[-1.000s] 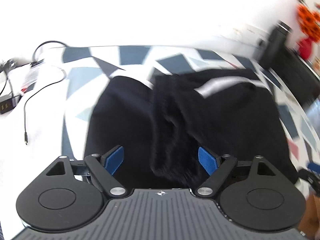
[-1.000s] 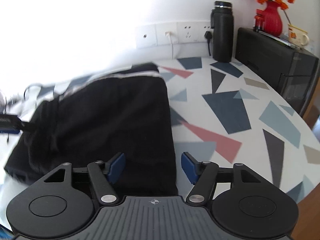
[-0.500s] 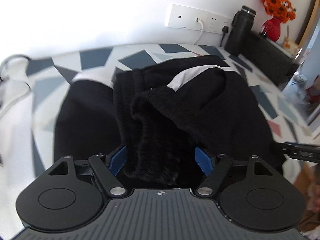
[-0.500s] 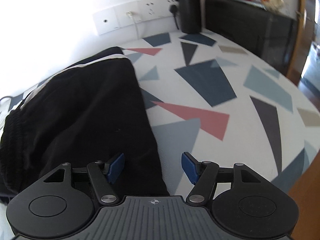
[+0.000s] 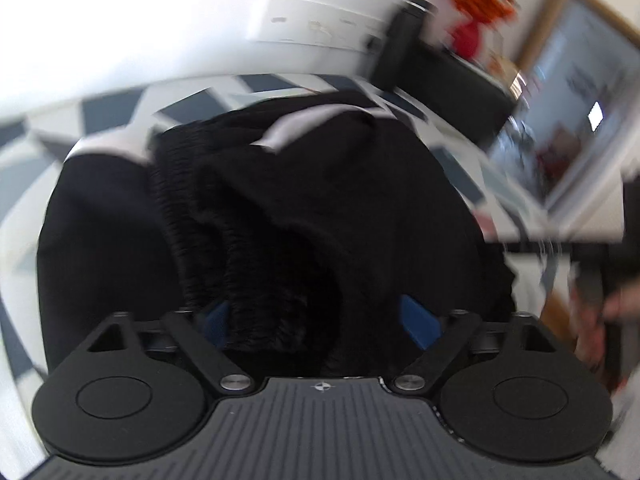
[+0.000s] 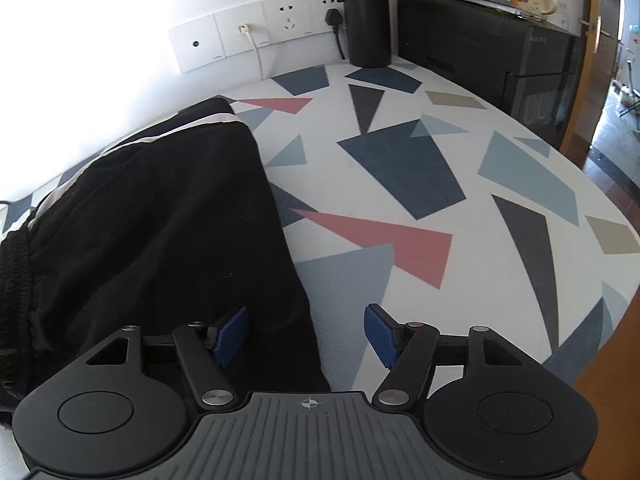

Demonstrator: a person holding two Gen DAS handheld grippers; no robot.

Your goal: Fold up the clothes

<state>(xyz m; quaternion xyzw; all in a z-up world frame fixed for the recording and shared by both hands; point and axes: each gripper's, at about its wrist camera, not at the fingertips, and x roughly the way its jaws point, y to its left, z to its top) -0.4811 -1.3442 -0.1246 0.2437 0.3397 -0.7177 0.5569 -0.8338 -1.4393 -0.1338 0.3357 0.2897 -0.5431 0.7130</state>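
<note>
Here, garment edge [image 6: 280,216] beside bare patterned tabletop [image 6: 460,200].

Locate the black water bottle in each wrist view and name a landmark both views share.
Left wrist: black water bottle, blurred, upper right of centre, against the wall.
Right wrist: bottle at top centre, on the table's far edge.
Shared landmark: white wall socket strip, just left of the bottle.

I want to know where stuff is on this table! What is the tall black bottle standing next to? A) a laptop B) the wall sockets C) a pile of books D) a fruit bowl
B: in the right wrist view the black bottle stands at the back of the patterned table, right beside the white wall sockets, with a black plug next to it.
</note>
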